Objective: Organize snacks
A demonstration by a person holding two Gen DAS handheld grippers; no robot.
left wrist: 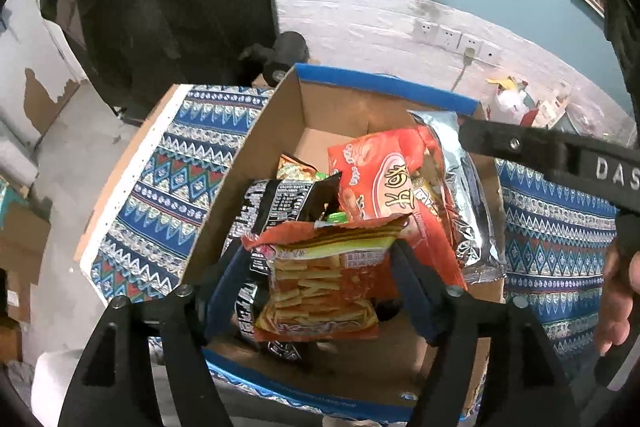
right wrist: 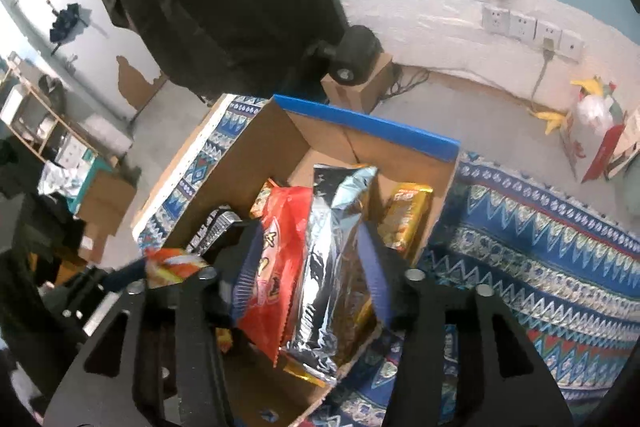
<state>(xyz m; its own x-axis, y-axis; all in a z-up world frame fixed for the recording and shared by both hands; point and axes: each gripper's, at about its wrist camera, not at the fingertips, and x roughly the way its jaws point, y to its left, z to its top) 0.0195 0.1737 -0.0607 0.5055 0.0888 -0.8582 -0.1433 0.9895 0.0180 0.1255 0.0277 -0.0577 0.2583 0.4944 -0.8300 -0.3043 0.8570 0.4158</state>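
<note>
Your left gripper [left wrist: 320, 267] stands parted around an orange bag of fry-shaped crisps [left wrist: 320, 291], its print too blurred to read. Your right gripper [right wrist: 308, 259] is spread around a red bag [right wrist: 276, 267] and a silver bag [right wrist: 332, 259]. All sit in the cardboard box [left wrist: 340, 99]; at three o'clock, "DAS" shows.

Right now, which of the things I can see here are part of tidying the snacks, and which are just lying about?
Part of the job:
- cardboard box
- fries snack bag, between the left gripper fingers
- red shrimp-cracker bag and silver foil bag, between the right gripper fingers
- gold snack pack
- black snack bag

Just lying about:
- patterned tablecloth
- wall sockets
- banana peels
</note>
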